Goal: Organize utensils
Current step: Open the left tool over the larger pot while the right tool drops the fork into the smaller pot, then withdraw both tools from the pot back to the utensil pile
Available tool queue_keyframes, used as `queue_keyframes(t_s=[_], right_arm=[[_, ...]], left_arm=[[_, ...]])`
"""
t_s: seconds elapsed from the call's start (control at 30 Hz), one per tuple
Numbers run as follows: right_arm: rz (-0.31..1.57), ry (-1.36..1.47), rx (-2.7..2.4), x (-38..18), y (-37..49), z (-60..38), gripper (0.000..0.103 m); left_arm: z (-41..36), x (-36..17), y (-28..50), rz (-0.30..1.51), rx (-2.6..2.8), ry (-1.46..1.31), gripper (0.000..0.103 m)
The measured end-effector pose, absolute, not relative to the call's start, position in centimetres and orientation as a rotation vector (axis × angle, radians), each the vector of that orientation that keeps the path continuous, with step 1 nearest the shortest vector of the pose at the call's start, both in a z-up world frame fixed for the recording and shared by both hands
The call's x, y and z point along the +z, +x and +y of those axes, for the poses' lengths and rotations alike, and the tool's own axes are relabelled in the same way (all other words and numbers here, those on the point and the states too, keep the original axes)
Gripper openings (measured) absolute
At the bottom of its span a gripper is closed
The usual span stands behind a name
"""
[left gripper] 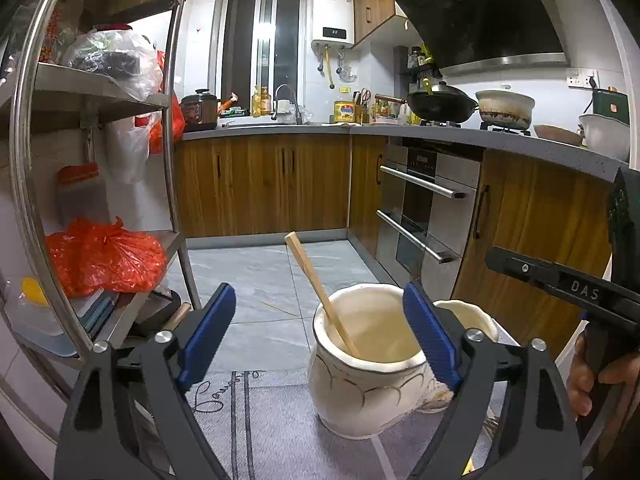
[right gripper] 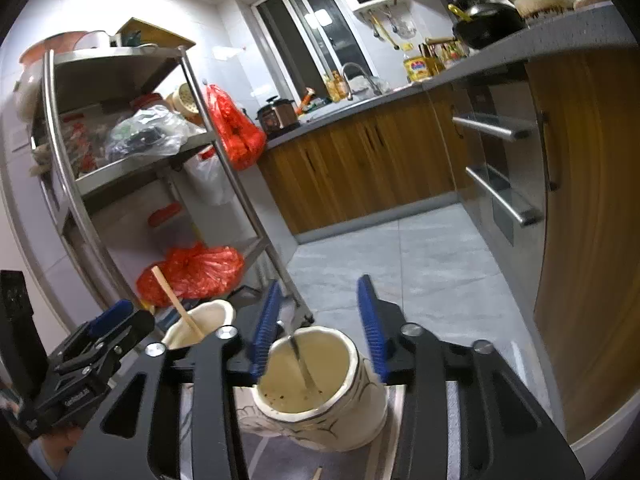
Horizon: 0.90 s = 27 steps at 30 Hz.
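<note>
A wooden chopstick [left gripper: 320,292] stands in one cream pot [left gripper: 360,384], a metal spoon [right gripper: 298,360] in the other cream pot [right gripper: 320,404]. The left gripper [left gripper: 320,340] is wide and empty. The right gripper [right gripper: 318,326] is half open and empty. This drop-off step looks done; next, each would need to find another loose utensil.

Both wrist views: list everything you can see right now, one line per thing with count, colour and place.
ceramic holder: one, cream, two joined cups, on the grey mat
chopstick: one, wooden, leaning in the left cup
metal utensil: one, silver, standing in the right cup; kind unclear
mat: one, grey with script lettering, under the holder
shelf rack: one, steel, left of the holder
plastic bags: several, red and clear, on the rack
wok: one, black, on the stove
oven: one, steel, under the counter
left gripper: black with blue pads, open
right gripper: black with blue pads, open above the right cup
</note>
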State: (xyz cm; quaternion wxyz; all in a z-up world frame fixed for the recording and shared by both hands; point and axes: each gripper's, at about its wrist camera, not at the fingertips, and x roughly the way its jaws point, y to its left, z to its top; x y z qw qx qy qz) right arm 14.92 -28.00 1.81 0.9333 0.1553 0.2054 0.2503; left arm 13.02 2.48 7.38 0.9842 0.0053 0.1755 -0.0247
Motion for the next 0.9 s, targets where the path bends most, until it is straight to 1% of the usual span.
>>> queue_keyframes(t_s=[0.03, 0.1, 0.13, 0.17, 0.2, 0.23, 0.27, 0.33, 0.5, 0.63, 0.9], right_arm=[[0.414, 0.318, 0.514, 2.1, 14.7, -28.1, 0.058], [0.393, 0.316, 0.518, 2.7, 14.0, -28.4, 0.071], [0.382, 0.311, 0.518, 3.0, 13.6, -28.6, 0.074], [0.371, 0.307, 0.52, 3.3, 13.2, -28.7, 0.081], [0.36, 0.305, 0.523, 3.7, 12.8, -28.8, 0.085], [0.348, 0.301, 0.528, 4.0, 12.3, -28.9, 0.092], [0.334, 0.294, 0.53, 4.3, 11.8, -29.0, 0.096], [0.31, 0.261, 0.516, 4.9, 10.7, -28.9, 0.098], [0.271, 0.113, 0.424, 5.9, 8.2, -28.0, 0.098], [0.229, 0.058, 0.414, 6.2, 6.4, -27.9, 0.098], [0.269, 0.008, 0.385, 4.0, 3.8, -28.8, 0.098]], left_arm=[[2.4, 7.5, 12.8, 0.35, -0.049, 0.011, 0.09], [2.3, 7.8, 12.4, 0.345, -0.049, 0.011, 0.094], [2.2, 8.0, 12.0, 0.342, -0.047, 0.01, 0.097], [2.2, 8.2, 11.8, 0.34, -0.046, 0.01, 0.097], [2.1, 8.3, 11.5, 0.337, -0.046, 0.011, 0.097], [2.0, 8.5, 11.1, 0.336, -0.044, 0.014, 0.097], [1.8, 8.6, 10.8, 0.336, -0.043, 0.017, 0.097], [1.6, 8.8, 10.2, 0.336, -0.042, 0.021, 0.097], [0.9, 9.2, 8.4, 0.333, -0.049, 0.033, 0.097], [0.0, 9.1, 6.8, 0.33, -0.057, 0.063, 0.097], [-2.0, 7.8, 4.1, 0.343, -0.098, 0.142, 0.097]])
